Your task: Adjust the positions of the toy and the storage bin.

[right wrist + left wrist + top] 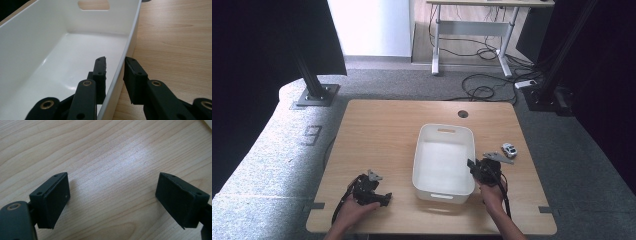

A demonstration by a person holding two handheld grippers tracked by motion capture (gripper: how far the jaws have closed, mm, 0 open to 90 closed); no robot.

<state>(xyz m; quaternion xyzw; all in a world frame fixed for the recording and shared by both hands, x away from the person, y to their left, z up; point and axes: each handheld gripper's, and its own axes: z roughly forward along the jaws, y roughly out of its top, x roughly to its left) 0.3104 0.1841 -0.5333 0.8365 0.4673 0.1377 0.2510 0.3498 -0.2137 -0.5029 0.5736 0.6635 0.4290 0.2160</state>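
right tool straddling the tub's rim

you had one wooden worktop [382,130] in front of you, and on it one white plastic tub [443,161], empty, standing right of centre with a slot handle cut in each short end. by the look of it the tub would be light and fairly stiff, with smooth glossy walls that could slip in a loose pinch; the thin rim of the long wall, or one of the two handle slots, seemed the best place to take hold.

your right tool [115,75] sat over the tub's right long wall near the front corner, one jaw inside and one outside. the jaws stood close on either side of the rim, and you could not tell from the right gripper view whether they had closed fully on it.

your left tool [112,197] lay low over bare wood at the front left, well apart from the tub, jaws spread wide with nothing between them.

one small toy car [509,149] rested on the worktop just right of the tub, beside your right hand.
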